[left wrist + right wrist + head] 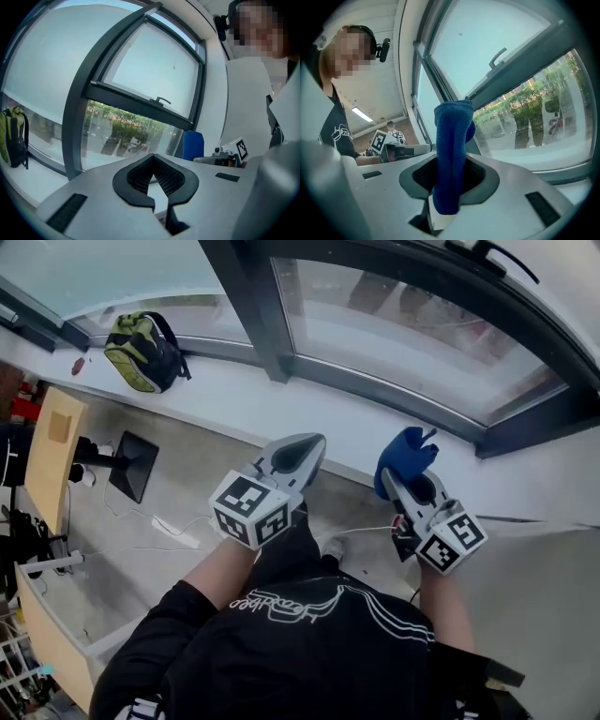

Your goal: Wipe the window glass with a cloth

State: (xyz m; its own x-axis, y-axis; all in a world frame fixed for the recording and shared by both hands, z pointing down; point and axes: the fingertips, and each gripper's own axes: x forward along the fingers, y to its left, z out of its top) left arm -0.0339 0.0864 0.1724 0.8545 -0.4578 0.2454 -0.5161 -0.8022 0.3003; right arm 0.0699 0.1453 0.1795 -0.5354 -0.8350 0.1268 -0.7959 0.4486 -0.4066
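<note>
Short of the window glass (403, 334), right gripper (449, 161): fingers were clamped on blue cloth (451, 131), which stood upright.
Left gripper (153, 159): fingers were together, empty.
Risk: cloth could slip free under wiping pressure.

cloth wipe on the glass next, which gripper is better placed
Right. The right gripper is shut on the blue cloth and points toward the window glass. The left gripper is shut with nothing between its jaws.

Bright, even daylight through the window glass (403, 324) at twelve o'clock. Soft, faint shadows. Heavy fisheye bending and dark vignetting round both gripper views' edges; nearest foreground slightly soft.
</note>
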